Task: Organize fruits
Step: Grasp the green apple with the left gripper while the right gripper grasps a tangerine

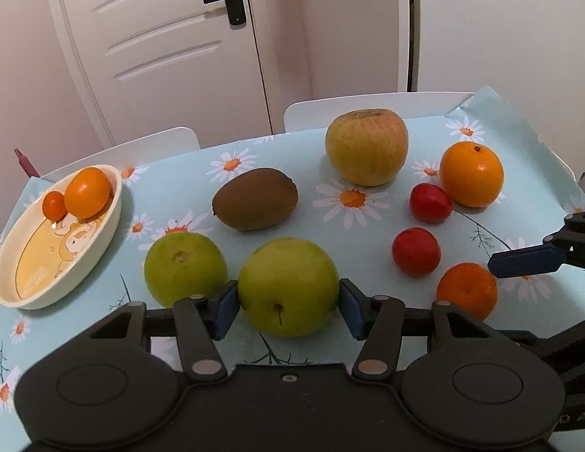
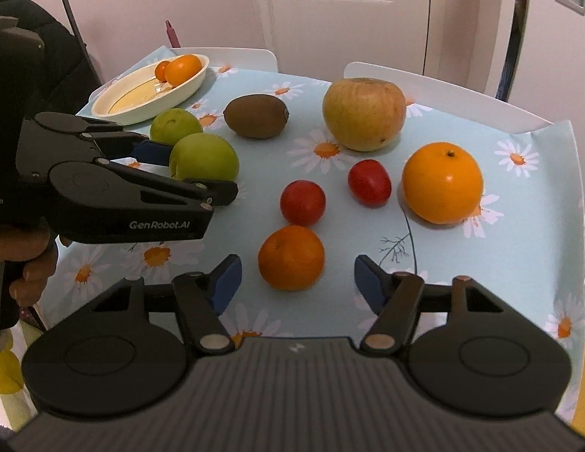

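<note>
Left tool (image 1: 288,301) clamped on green apple (image 1: 288,290), right tool (image 2: 297,282) spread wide around small orange (image 2: 291,257), not touching

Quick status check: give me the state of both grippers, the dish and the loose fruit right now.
left gripper: jaws against a green apple, apparently shut on it, apple on the cloth
right gripper: open, jaws either side of a small orange, not touching
dish: holds two orange fruits
second green apple, kiwi, large apple, big orange, two red fruits: loose on the cloth
</note>
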A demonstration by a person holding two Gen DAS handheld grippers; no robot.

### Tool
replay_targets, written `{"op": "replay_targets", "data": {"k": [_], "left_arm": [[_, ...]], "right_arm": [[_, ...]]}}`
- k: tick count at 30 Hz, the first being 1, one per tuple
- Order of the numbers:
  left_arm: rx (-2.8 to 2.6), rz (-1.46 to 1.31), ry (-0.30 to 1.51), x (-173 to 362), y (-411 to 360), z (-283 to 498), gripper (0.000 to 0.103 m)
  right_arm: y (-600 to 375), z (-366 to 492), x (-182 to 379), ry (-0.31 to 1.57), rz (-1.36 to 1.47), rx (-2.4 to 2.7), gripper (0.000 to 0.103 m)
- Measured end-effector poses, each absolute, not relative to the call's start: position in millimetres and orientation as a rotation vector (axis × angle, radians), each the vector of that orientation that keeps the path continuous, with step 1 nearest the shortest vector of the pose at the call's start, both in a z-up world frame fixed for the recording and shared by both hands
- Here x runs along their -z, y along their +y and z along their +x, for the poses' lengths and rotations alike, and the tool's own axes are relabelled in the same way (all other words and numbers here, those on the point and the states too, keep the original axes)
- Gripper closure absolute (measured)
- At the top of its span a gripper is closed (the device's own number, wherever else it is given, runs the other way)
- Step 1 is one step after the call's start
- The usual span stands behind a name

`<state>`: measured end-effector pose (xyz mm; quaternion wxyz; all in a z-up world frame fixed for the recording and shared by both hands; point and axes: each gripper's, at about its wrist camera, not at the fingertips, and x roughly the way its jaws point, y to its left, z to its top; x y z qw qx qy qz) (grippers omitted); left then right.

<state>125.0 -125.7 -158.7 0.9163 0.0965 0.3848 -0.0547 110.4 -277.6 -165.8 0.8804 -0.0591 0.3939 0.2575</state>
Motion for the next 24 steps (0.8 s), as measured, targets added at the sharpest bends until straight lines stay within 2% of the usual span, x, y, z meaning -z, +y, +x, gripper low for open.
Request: {"op": "replay_targets", "data": {"k": [20,22,24], "left_arm": [[0.104,0.193,0.794,154.9,-112.0,97.2,0.043],[0.097,0.181,0.797,155.0,-109.1,94.2,0.043],[0.090,0.171,0.797,154.3,-106.1,90.9,0.043]], "right_arm": [[-272.0,111.9,164.0,0.811,-0.151,-0.527,0.038],[-270.2,111.7,164.2,0.813,-0.155,-0.527,0.049],[-268.5,111.7,162.4,0.812,-0.157,-0.528,0.050]]}}
